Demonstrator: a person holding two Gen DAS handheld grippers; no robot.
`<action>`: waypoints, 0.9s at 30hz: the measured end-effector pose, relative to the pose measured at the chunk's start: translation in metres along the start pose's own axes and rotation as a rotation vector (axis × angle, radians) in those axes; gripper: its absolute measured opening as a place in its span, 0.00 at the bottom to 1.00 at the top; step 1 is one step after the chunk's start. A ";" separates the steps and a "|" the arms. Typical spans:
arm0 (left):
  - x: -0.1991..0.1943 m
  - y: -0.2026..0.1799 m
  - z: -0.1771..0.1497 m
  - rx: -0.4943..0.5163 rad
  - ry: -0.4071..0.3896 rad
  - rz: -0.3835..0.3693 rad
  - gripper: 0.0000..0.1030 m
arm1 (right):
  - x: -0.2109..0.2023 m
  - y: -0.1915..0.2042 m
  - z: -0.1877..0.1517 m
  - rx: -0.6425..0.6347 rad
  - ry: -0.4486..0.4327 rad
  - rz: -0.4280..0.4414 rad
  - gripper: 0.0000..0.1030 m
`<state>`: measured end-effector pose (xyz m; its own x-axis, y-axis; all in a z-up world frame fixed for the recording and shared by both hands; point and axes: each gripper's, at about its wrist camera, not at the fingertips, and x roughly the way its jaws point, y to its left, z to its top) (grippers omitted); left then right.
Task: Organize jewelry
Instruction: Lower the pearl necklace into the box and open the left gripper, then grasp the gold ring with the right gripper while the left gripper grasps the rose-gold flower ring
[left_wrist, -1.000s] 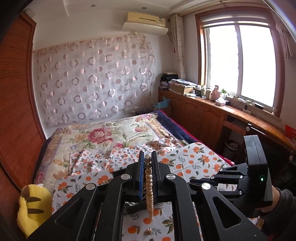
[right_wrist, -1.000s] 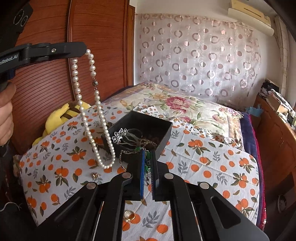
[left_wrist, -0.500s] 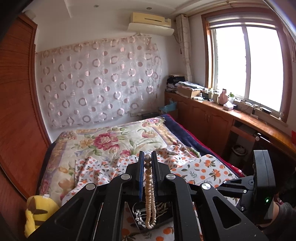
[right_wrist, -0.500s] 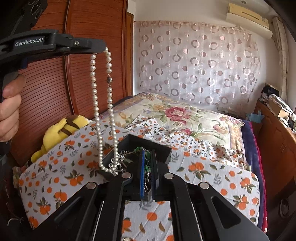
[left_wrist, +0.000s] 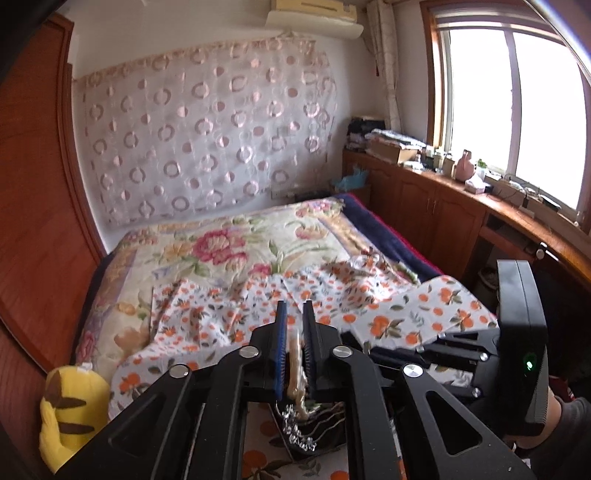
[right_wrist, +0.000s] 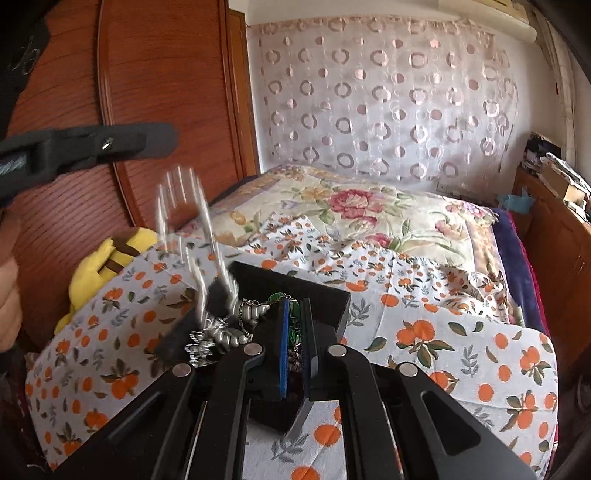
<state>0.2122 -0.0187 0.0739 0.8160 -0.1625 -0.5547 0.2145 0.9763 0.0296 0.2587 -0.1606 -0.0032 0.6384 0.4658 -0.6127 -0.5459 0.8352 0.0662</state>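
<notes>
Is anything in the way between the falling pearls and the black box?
Nothing visible. The pearls are a blur dropping from the left gripper straight toward the open box, which already holds other jewelry.
</notes>
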 end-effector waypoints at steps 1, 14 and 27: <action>0.002 0.000 -0.004 0.000 0.006 -0.001 0.13 | 0.003 0.000 -0.001 0.000 0.002 -0.004 0.08; -0.012 -0.001 -0.078 -0.011 0.059 -0.007 0.43 | -0.033 0.000 -0.027 -0.034 0.006 -0.003 0.25; -0.020 -0.012 -0.143 0.011 0.144 -0.046 0.81 | -0.075 0.011 -0.112 -0.047 0.129 0.035 0.25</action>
<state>0.1172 -0.0068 -0.0340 0.7201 -0.1836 -0.6691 0.2560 0.9666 0.0103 0.1440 -0.2196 -0.0448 0.5454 0.4506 -0.7068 -0.5935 0.8030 0.0540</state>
